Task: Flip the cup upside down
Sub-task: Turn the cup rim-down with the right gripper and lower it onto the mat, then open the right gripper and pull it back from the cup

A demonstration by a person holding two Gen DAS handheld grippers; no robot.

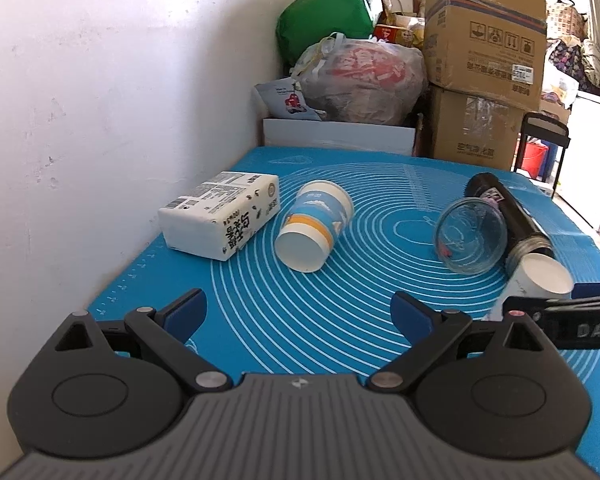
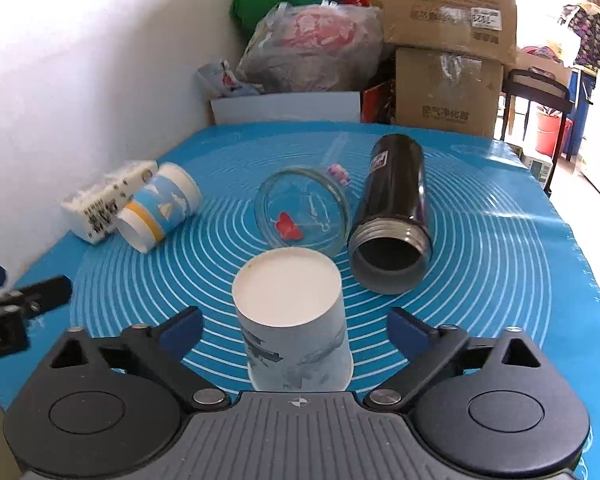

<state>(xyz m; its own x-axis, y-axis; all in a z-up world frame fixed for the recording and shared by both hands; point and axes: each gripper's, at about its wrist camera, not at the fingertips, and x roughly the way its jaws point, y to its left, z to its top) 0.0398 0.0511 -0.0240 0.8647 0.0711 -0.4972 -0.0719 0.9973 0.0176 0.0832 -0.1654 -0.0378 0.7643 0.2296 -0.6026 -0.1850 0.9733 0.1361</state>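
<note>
A white paper cup [image 2: 296, 320] stands upside down on the blue mat [image 2: 480, 260], base up, between the spread fingers of my open right gripper [image 2: 296, 330], which do not touch it. It also shows at the right edge of the left wrist view [image 1: 540, 276]. A second paper cup with blue and orange bands [image 1: 312, 226] lies on its side ahead of my open, empty left gripper [image 1: 298, 314]; it also shows in the right wrist view [image 2: 160, 208]. A clear glass cup [image 2: 302, 212] and a black flask [image 2: 396, 208] lie on their sides.
A white tissue pack [image 1: 220, 216] lies by the wall at the mat's left. Cardboard boxes [image 1: 484, 52], full bags [image 1: 360, 76] and a white box [image 1: 336, 132] stand behind the mat's far edge. A white wall [image 1: 100, 100] runs along the left.
</note>
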